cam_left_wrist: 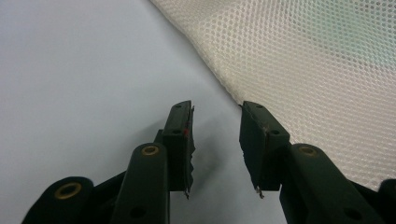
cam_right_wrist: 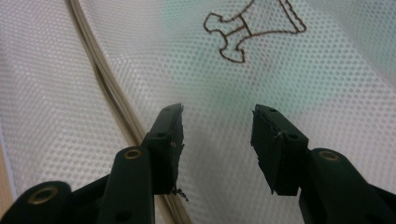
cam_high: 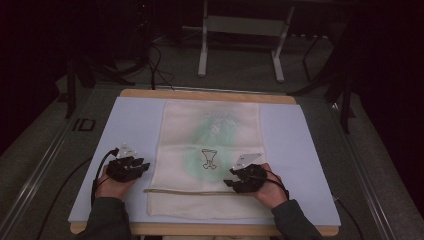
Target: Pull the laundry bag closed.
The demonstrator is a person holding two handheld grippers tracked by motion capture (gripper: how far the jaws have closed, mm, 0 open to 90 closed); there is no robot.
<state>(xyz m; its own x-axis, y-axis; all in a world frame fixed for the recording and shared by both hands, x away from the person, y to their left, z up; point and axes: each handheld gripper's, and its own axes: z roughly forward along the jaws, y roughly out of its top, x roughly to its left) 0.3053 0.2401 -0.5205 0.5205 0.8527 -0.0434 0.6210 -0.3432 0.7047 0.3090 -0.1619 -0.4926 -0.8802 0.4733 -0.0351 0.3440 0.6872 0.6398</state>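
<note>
A cream mesh bag lies flat at the centre of a pale blue mat in a dark room.
At lower left, the left gripper rests on bare mat just beside the bag's edge, jaws apart and empty; at lower right, the right gripper sits over the mesh near its drawstring, jaws likewise parted.

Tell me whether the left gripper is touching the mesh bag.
Cannot tell. In the left gripper view the left gripper stands open over the pale mat, and its far jaw tip meets the mesh bag edge in the picture; contact is unclear.
</note>
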